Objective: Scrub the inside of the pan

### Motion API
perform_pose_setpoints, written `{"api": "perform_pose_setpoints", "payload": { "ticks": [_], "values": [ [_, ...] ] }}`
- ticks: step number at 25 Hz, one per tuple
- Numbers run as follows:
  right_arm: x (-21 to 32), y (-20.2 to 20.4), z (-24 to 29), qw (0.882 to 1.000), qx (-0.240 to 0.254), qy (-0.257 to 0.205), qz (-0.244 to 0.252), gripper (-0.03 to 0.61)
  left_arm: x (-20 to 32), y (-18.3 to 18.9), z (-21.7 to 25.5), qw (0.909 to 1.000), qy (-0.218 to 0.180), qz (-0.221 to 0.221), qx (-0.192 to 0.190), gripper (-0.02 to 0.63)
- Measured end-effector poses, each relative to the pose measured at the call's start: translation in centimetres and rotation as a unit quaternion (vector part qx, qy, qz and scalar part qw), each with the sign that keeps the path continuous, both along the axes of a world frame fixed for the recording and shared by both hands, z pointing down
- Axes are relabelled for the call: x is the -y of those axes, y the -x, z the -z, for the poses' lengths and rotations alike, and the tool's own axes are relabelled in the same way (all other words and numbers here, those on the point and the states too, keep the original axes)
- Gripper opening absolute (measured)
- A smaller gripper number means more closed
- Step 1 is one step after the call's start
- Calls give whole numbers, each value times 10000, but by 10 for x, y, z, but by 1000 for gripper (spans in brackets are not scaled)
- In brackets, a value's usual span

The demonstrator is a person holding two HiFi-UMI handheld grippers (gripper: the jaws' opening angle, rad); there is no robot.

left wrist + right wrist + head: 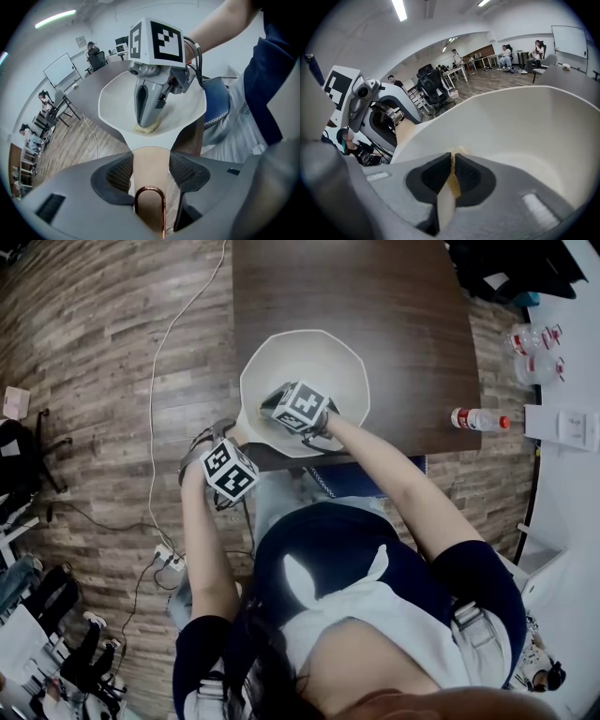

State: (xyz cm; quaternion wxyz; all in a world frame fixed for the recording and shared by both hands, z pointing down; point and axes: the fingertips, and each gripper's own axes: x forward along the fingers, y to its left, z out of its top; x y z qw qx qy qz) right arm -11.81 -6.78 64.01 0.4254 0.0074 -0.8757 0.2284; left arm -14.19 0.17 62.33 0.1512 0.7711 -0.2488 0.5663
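**Left gripper braces the handle while the right presses a sponge inside the pan**

Nearest the seated person, the left gripper (151,159) points steeply down at the near edge of the bench (375,296). Its fingers (117,173) are clamped on the pale wooden handle (151,176) of the pan. The copper hanging loop (149,188) sits back between them, so the grip is close to the handle's end. This hold likely serves as an anchor, so the pan can't slide or spin under the scrubbing.

In the head view the pan (300,352) lies at 1 o'clock from that gripper, on the near part of the bench. It is white inside, with a wide flared wall, and its handle juts toward 7 o'clock.

The right gripper (453,158) reaches in over the near rim at a slant. Its fingers (433,176) stand almost together, pinching a thin yellowish sponge (146,128). The sponge's free edge touches the pan's floor around 6 o'clock, on the handle side. The slant probably lets the sponge press down while leaving the hand room to sweep. Scrubbing looks under way. No dirt shows, so how much is left cannot be told.

Farther off, a clear bottle (478,418) with a red cap lies at 3 o'clock of the pan. It is well apart, by the bench's right edge and out of the scrubbing hand's way.
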Motion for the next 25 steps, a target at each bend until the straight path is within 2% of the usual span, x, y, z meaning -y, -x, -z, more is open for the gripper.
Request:
{"api": "perform_pose_setpoints", "payload": {
  "ticks": [7, 15, 21, 25],
  "values": [
    [15, 3, -3, 9996, -78, -265, -64, 25, 0, 0, -1, 10000, 1, -55, -37, 239],
    [36, 5, -6, 9963, -153, -801, -265, 25, 0, -2, -1, 9999, 3, -82, -80, 239],
    [57, -2, -12, 9927, -476, -894, -655, 25, 0, 0, 0, 9998, -47, -85, -175, 239],
    [68, -3, -14, 9913, -404, -1011, -744, 25, 0, -1, 0, 9997, -57, -103, -221, 239]
  ]
}}
